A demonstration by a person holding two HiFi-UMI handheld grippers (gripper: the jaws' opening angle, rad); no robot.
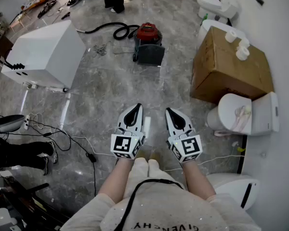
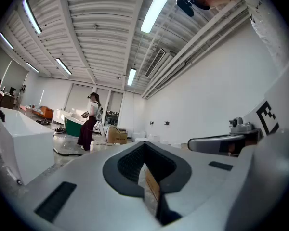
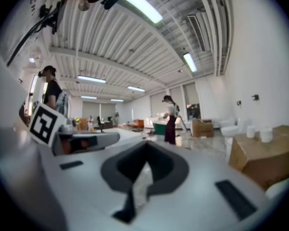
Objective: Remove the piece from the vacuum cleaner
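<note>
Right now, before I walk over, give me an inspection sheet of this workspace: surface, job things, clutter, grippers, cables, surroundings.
Surface: glossy grey marble floor; no table in use.
Job's things: red-and-black canister vacuum cleaner stands on the floor ahead, untouched; a black hose lies curled beside it.
Clutter: brown cardboard box with white rolls on top; large white box-shaped unit at left.
Grippers: left hand-held gripper and right hand-held gripper are side by side, both shut, holding nothing.
Cables: thin black and white cables trail across the floor at left.
Surroundings: white toilets along the right wall; a person stands far off.
</note>
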